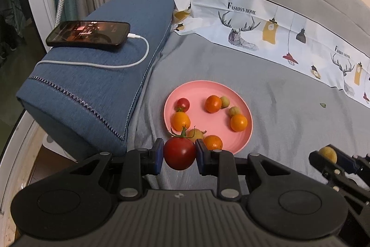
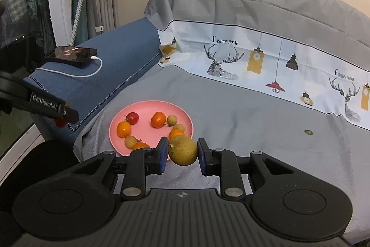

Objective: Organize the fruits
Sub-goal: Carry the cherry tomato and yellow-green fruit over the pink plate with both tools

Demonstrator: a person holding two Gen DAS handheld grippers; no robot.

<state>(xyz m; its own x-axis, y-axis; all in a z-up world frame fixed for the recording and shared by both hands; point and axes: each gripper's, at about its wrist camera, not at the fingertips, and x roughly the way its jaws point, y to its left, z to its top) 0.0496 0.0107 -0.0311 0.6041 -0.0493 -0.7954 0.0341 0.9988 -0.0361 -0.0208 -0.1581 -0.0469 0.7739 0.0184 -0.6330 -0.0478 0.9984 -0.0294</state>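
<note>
1. 2 grippers each hold 1 fruit: our left gripper [image 1: 179, 155] has its jaws clamped on a red tomato [image 1: 179, 156], just at the near rim of the pink plate [image 1: 233, 94].
2. Our right gripper [image 2: 183, 152] has its jaws clamped on a yellow-green fruit [image 2: 183, 150], near the plate's right edge.
3. We count 8 small fruits on the plate: orange, red and pale yellow.
4. The plate lies on a grey sheet [image 1: 277, 108], beside a blue cushion [image 1: 97, 85] carrying a phone [image 1: 87, 32].

Both wrist cameras look forward and down, seemingly close, sharing the pink plate [image 1: 240, 105] [image 2: 182, 115].
</note>
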